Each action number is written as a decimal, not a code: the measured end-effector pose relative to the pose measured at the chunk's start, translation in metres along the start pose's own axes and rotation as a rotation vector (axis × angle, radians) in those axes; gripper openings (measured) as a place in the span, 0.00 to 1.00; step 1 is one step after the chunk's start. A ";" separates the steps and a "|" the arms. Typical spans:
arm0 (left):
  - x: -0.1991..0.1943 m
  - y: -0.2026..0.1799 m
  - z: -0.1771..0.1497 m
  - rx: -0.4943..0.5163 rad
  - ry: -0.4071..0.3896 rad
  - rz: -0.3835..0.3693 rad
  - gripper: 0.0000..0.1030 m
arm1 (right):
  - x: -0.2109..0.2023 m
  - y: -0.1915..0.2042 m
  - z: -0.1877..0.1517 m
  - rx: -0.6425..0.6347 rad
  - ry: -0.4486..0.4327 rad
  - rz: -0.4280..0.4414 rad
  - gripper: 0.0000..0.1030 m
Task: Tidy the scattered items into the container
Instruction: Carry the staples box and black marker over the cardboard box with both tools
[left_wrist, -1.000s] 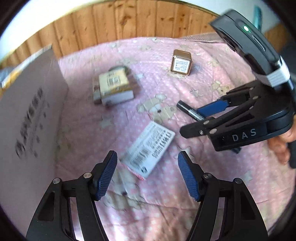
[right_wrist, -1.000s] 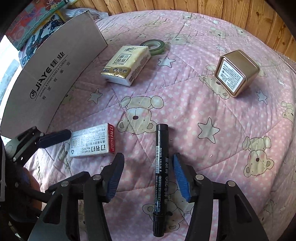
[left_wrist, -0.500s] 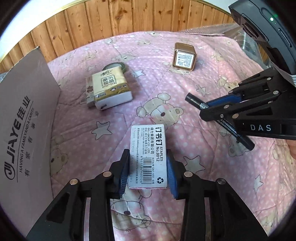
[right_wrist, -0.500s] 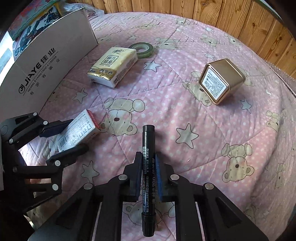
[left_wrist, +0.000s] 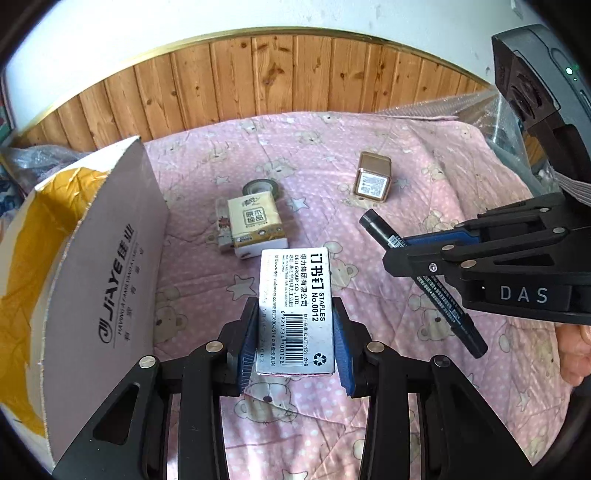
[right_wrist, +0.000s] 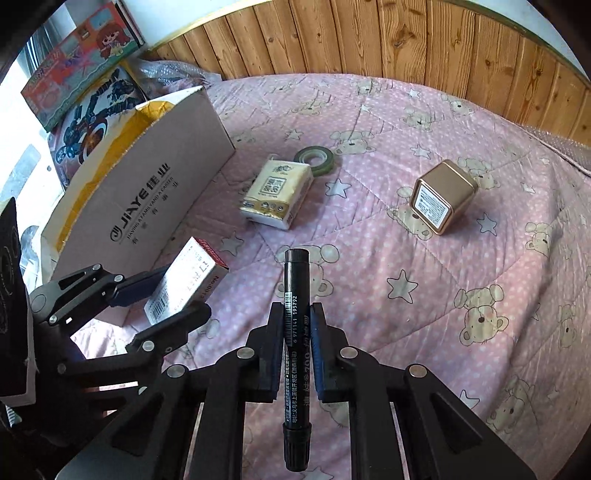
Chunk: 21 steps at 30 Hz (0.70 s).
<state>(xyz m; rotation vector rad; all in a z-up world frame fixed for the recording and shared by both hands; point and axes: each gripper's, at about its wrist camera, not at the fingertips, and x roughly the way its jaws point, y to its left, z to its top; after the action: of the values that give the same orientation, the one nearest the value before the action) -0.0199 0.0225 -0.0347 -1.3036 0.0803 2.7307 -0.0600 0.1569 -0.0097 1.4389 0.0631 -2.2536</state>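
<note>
My left gripper (left_wrist: 295, 343) is shut on a white staples box (left_wrist: 295, 306) and holds it above the pink bedspread, beside the open cardboard box (left_wrist: 110, 266). My right gripper (right_wrist: 297, 347) is shut on a black marker (right_wrist: 295, 291), also lifted. In the right wrist view the left gripper (right_wrist: 159, 291) with the staples box (right_wrist: 188, 280) is at the left, close to the cardboard box (right_wrist: 155, 192). In the left wrist view the right gripper (left_wrist: 421, 247) holds the marker (left_wrist: 384, 232) at the right.
On the bedspread lie a tissue pack (right_wrist: 277, 195), a green tape roll (right_wrist: 316, 158) behind it and a gold tin (right_wrist: 441, 195) to the right. A wooden panel wall (right_wrist: 369, 40) runs behind the bed. Picture books (right_wrist: 81, 74) stand past the cardboard box.
Both grippers closed, the left on the staples box and the right on the marker, and lifted them off the bedspread. Both have risen further in the last half second.
</note>
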 end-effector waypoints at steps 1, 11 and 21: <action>-0.006 0.001 0.002 -0.006 -0.011 0.005 0.37 | -0.004 0.002 0.001 0.007 -0.014 0.009 0.14; -0.056 0.001 0.014 -0.027 -0.106 0.030 0.37 | -0.029 0.020 -0.003 0.075 -0.110 0.061 0.14; -0.080 0.016 0.015 -0.055 -0.129 0.054 0.37 | -0.062 0.024 -0.004 0.129 -0.206 0.097 0.14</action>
<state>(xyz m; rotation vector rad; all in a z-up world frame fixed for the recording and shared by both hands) 0.0162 0.0017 0.0371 -1.1508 0.0296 2.8743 -0.0256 0.1584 0.0473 1.2356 -0.2166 -2.3472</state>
